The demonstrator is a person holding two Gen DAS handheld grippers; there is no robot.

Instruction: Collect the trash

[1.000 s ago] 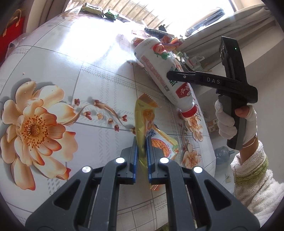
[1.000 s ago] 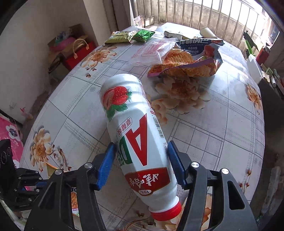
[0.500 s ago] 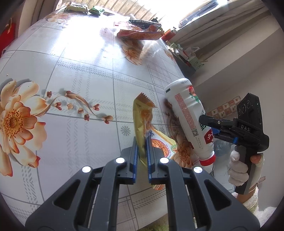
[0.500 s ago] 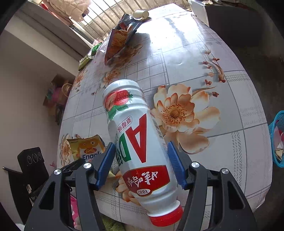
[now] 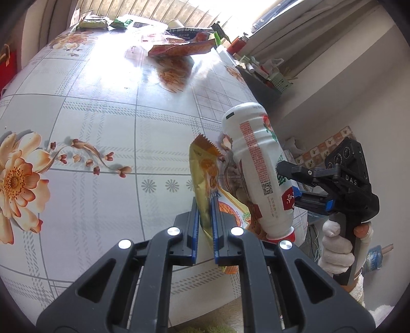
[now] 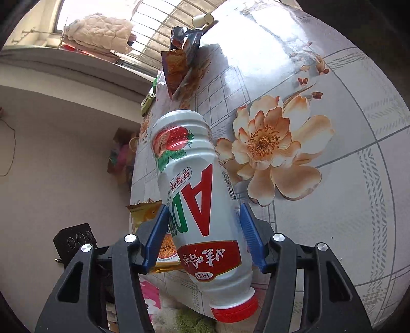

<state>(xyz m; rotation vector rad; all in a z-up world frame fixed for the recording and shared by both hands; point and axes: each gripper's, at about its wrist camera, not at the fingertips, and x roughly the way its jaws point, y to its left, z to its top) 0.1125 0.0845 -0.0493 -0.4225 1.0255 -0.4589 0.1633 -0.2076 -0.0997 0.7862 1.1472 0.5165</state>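
We hold the left gripper [image 5: 204, 225] pinched on a yellow wrapper [image 5: 205, 176], its blue pads pressed against the packet's lower part while the serrated top edge stands up above the fingers, clear of the table [image 5: 102, 123]; the right gripper [image 6: 205, 238] is clamped around a white bottle [image 6: 197, 199], its pads touching the label on both sides, the red cap [image 6: 235, 308] pointing back toward us and the base pointing away; in the left view the bottle [image 5: 256, 169] hangs tilted just beside the wrapper at the table's near edge, cap lowest, with the right gripper [image 5: 294, 184] gripping it from the side and our gloved hand [image 5: 335, 248] on the handle; in the right view the wrapper [image 6: 148, 212] shows partly behind the left pad; the floral tablecloth [image 6: 320, 128] lies under both; farther back on the table we see an opened snack bag [image 5: 184, 47] lying flat, green packets [image 5: 94, 23] near the far edge, and a pale cup [image 6: 203, 18] by the window; off the table's right side a cluttered shelf [image 5: 266, 76] stands against the wall.
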